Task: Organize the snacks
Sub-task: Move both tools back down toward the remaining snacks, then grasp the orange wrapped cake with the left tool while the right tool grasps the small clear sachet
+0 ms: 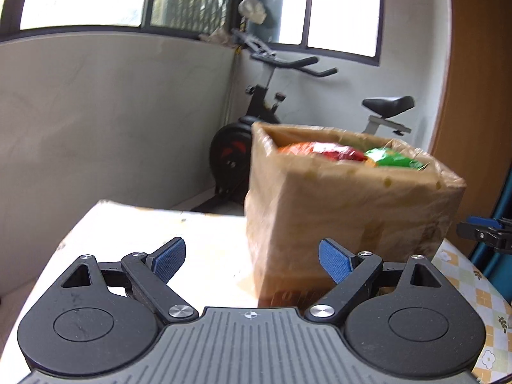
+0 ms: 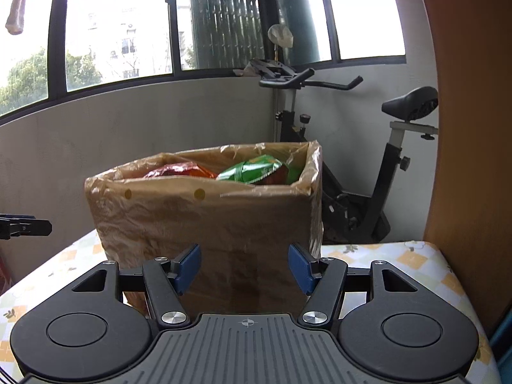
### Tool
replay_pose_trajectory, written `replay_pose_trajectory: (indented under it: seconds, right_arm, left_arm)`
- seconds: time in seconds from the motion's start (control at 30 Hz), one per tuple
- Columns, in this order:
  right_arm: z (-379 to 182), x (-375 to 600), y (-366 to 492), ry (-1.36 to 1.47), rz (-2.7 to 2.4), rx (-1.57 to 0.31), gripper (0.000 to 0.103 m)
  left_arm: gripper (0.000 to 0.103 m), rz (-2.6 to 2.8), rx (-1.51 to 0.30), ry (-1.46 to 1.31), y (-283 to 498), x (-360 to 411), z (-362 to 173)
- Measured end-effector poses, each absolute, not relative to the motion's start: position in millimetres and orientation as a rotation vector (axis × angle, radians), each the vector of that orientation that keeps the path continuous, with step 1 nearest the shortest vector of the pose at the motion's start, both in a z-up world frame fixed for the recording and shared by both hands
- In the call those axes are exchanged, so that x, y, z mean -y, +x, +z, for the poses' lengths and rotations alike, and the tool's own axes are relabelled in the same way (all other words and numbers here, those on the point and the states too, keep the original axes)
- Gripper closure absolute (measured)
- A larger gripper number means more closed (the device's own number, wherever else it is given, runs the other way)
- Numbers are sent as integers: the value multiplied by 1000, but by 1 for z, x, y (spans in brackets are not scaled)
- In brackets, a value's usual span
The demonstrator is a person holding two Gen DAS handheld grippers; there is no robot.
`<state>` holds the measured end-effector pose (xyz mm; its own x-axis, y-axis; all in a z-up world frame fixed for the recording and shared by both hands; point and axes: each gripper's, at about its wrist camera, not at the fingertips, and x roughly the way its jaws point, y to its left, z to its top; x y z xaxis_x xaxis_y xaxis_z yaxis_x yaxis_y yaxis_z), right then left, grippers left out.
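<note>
The table [image 2: 400, 265] with its checked cloth takes up the whole foreground here, and right in the middle of it stands the cardboard box [image 2: 208, 224], upright, lined with a thin brownish plastic bag that folds out over the rim. Behind it, off the table, an exercise bike [image 2: 368, 166] sits against the wall. Down inside the box, poking above the rim, there's a red snack bag [image 2: 179, 170] on one side and a green snack bag [image 2: 252, 171] beside it, apparently touching. Those look light, puffy and crinkly, so I'd judge a pinch on a flat top seam or corner is the safe hold; squeezing the belly risks crushing what's inside, and the film may slip. The left gripper [image 1: 252, 260] hovers near the box's corner, jaws wide apart, nothing between them, picture a bit blurred. The right gripper [image 2: 244, 267] faces the box's front wall, jaws also spread and empty. No loose snacks are visible on the table, so the sorting looks near done.
</note>
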<state>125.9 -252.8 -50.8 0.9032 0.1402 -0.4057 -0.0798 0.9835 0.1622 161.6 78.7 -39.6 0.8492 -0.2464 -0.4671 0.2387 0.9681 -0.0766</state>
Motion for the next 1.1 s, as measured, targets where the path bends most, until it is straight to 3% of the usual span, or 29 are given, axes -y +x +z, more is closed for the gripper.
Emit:
replay_pose_trajectory:
  seconds: [0.6,1.1]
  right_arm:
    - [-138,219,123,174,181,-659,46]
    - [-161,180,165,32,223,-696,51]
  left_arm:
    - [15,-182,-638,-23,137,-104,-95]
    - [17,-285,-691,-36,153,-67,-122]
